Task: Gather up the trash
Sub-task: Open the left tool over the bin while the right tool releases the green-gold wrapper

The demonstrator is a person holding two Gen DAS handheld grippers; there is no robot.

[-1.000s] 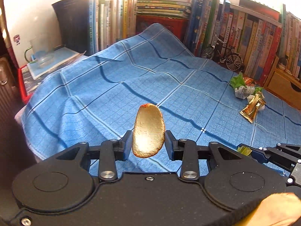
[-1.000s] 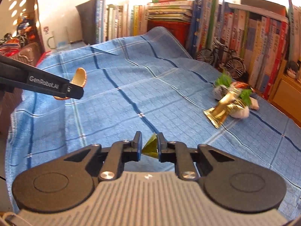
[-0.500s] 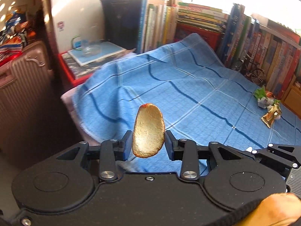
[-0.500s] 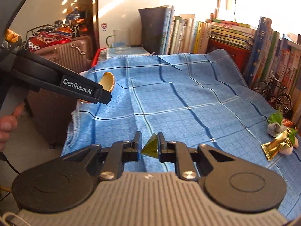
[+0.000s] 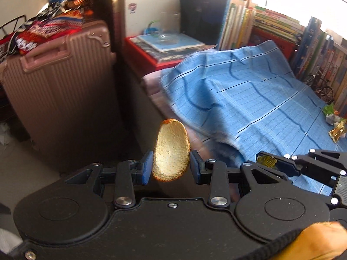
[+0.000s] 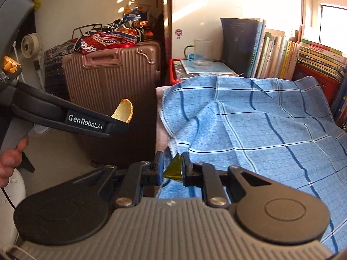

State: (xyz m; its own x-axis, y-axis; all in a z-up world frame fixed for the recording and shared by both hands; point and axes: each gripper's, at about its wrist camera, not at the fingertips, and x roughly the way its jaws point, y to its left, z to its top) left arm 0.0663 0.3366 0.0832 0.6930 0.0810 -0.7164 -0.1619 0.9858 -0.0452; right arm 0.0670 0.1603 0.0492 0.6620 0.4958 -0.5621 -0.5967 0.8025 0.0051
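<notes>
Trash is being carried in both grippers: a peel piece [image 5: 170, 149] is being pinched by the left gripper [image 5: 170, 170], a gold wrapper scrap [image 6: 173, 169] by the right gripper [image 6: 172, 166], near the blue cloth's [image 6: 260, 130] left edge; grips should be kept firm until a bin, not being shown, is reached

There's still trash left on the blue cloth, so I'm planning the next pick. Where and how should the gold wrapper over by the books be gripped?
Grip the gold wrapper across its narrow width near the middle, coming down from above. It lies flat and elongated on the blue cloth, touching the green-and-white scraps, so a top-down pinch across the short side likely avoids them.
</notes>
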